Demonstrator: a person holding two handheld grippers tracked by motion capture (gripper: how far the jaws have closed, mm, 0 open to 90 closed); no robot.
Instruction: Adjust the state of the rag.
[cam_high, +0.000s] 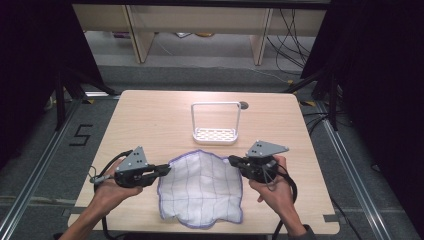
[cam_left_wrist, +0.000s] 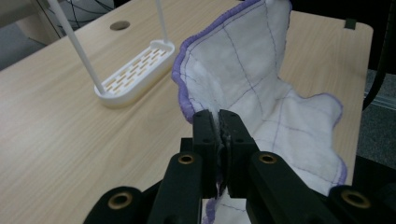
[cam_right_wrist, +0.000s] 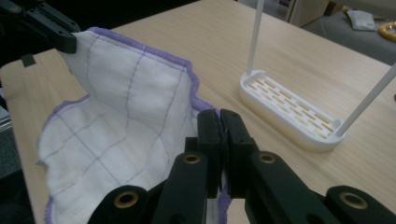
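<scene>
A white cloth (cam_high: 202, 187) with a purple hem and thin purple grid lines lies partly on the table, its far edge lifted. My left gripper (cam_high: 167, 169) is shut on the cloth's far left corner. My right gripper (cam_high: 232, 160) is shut on the far right corner. In the left gripper view the cloth (cam_left_wrist: 261, 74) rises from between the closed jaws of the left gripper (cam_left_wrist: 218, 115). From the right gripper (cam_right_wrist: 219, 116), the cloth (cam_right_wrist: 126, 116) sags toward the left gripper (cam_right_wrist: 65, 42), which pinches the other corner.
A white rack (cam_high: 215, 134) with a slotted base and a thin hoop handle stands just beyond the cloth, mid-table. A round cable hole (cam_high: 244, 105) sits behind it. The wooden table (cam_high: 150, 120) has bare room on both sides. Shelving and cables lie beyond.
</scene>
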